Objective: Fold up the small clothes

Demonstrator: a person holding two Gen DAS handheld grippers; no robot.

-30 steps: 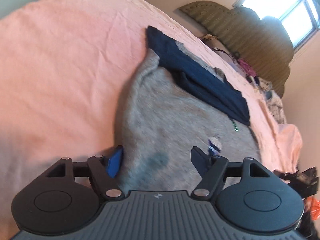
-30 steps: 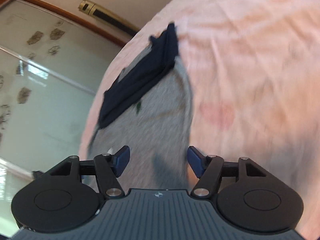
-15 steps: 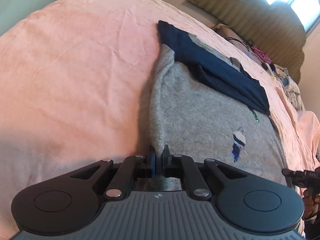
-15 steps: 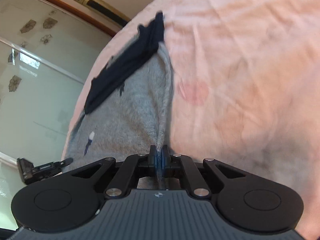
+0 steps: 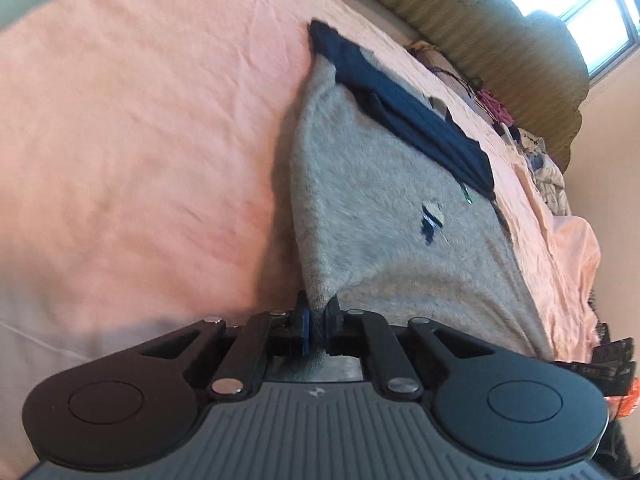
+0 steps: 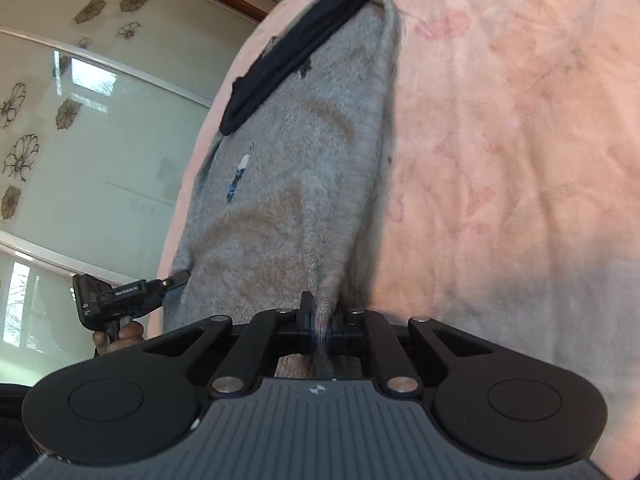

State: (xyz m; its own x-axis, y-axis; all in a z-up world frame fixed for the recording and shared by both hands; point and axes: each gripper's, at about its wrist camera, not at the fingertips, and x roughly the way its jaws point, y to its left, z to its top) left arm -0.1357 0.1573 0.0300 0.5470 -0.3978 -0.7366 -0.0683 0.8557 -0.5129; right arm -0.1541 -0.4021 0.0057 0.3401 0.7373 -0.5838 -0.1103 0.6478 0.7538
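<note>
A small grey knit garment with a navy band at its far end lies on a pink bed sheet. It has a small blue and white emblem. My left gripper is shut on the garment's near corner and lifts the edge. In the right wrist view the same grey garment and navy band show. My right gripper is shut on the other near corner and raises that edge off the pink sheet.
A green padded headboard and a pile of clothes are at the bed's far end. A window is behind. The left gripper shows in the right wrist view, before a glass wardrobe door.
Both grippers went from open over the garment to shut on its near corners. Since then both have lifted the near edge, and the cloth is pulled taut toward me.
</note>
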